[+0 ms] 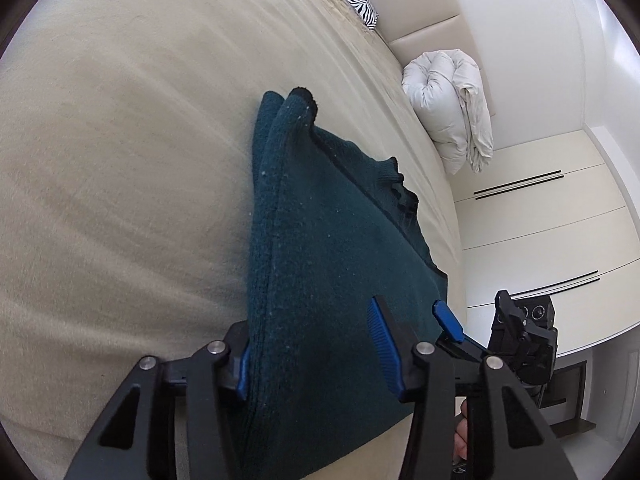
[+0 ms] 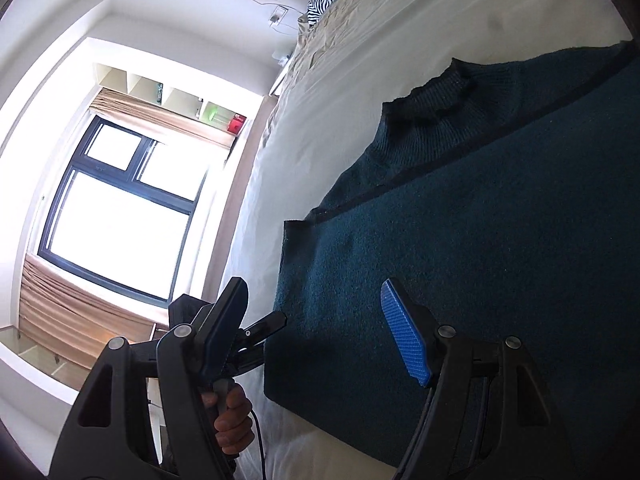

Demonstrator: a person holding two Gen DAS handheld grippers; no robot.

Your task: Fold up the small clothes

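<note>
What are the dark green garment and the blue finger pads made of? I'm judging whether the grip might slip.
The garment looks like a thick knit, likely wool or acrylic: ribbed collar, fuzzy surface with pale lint. The finger pads look like moulded rubber or soft plastic, matte, with a fine raised grid texture. The bed sheet beneath looks like smooth woven cotton.

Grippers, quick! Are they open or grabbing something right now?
Left gripper: open, jaws wide around the sweater edge, not clamped.
Right gripper: open, holding nothing, over the sweater.
</note>
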